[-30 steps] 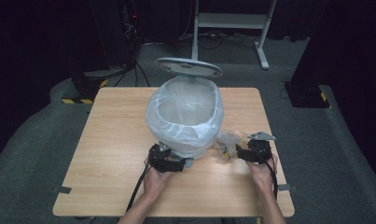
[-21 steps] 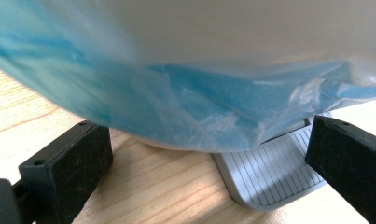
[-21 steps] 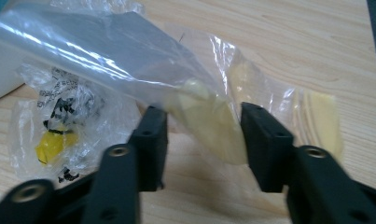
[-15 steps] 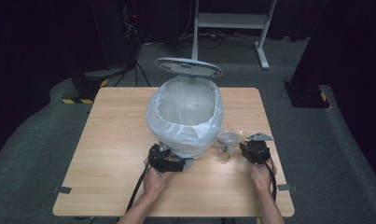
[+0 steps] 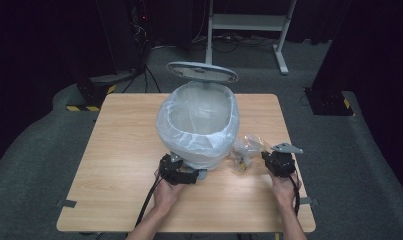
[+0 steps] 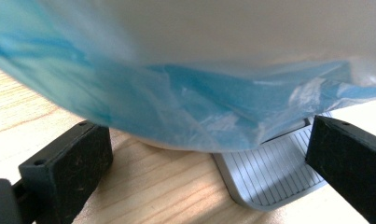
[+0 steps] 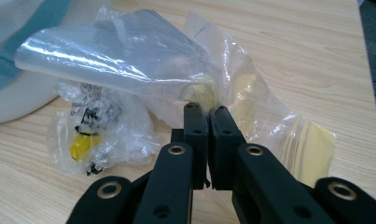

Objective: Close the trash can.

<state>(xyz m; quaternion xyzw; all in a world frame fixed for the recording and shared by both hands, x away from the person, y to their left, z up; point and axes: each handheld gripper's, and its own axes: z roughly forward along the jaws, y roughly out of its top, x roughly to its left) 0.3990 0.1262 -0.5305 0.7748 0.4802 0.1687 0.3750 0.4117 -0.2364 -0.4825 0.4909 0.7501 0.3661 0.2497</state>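
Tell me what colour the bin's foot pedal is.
Light grey with ribbed lines; the foot pedal shows best in the left gripper view.

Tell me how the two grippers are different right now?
The left gripper is open, its jaws wide apart at the bin's grey pedal. The right gripper has just been closing and now pinches the clear plastic wrapper. The left one holds nothing; the right one holds the wrapper. Both are black and held low over the wooden table.

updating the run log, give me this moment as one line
right gripper: fingers just closed, shut on clear plastic wrapper | left gripper: open, straddling bin pedal | lined bin: lid up
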